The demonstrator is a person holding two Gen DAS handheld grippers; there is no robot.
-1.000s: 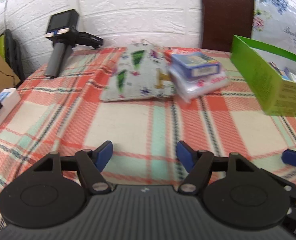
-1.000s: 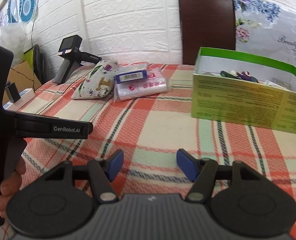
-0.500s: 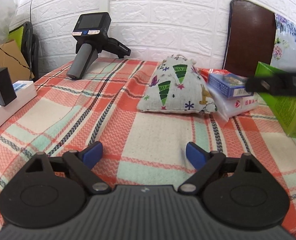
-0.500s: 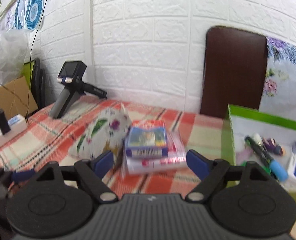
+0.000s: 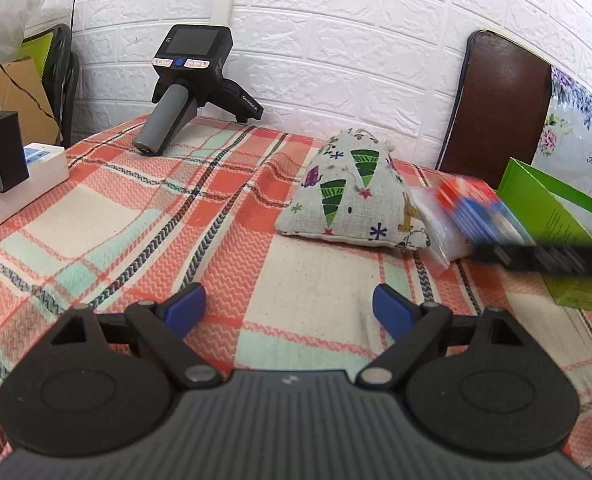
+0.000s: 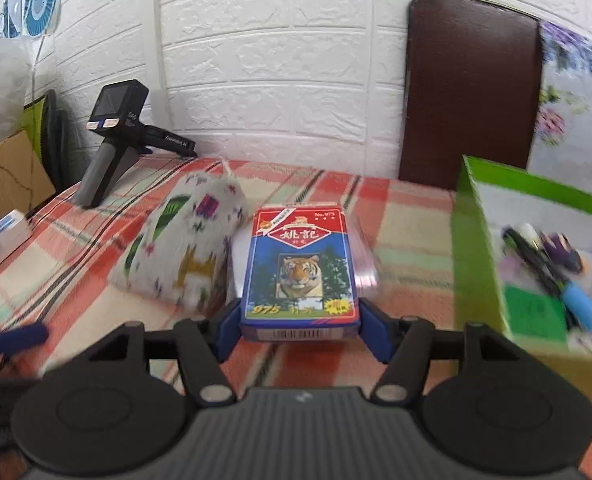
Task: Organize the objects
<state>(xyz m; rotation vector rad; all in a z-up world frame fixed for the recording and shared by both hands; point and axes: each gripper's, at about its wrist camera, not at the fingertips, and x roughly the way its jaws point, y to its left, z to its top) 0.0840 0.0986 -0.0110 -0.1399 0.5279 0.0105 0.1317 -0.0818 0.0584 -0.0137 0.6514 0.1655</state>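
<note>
Item: card box (image 6: 299,276), red and blue, tiger picture on its face, barcode on the near end. Location: between the two blue fingertips of the right gripper (image 6: 299,320), near end of the box at the pads, one pad against each long side; the fingers pinch it. The box lies on a clear plastic packet (image 6: 365,264) whose edge shows just beyond its right side. Whether the box is lifted off the packet cannot be told.

Left of the fingers, touching or just beside the box: fabric pouch (image 6: 184,248), pale, printed with green trees and small figures, lying on the plaid tablecloth (image 6: 327,360).

Right of the fingers, near: green box (image 6: 475,240), open-topped, holding pens and small blurred items, one with a light-blue end (image 6: 581,308).

Far left, beyond the pouch: black handheld device (image 6: 114,136) standing on the cloth by the white brick wall (image 6: 276,60). Behind the box, against the wall: dark brown chair back (image 6: 467,92).

Left gripper (image 5: 289,307): blue fingertips spread wide, nothing between them, low over the tablecloth. Ahead and slightly right of its fingers lies the pouch (image 5: 355,196); beyond that, further right, the card box (image 5: 475,208) appears blurred. A white power strip (image 5: 20,184) sits far left.
</note>
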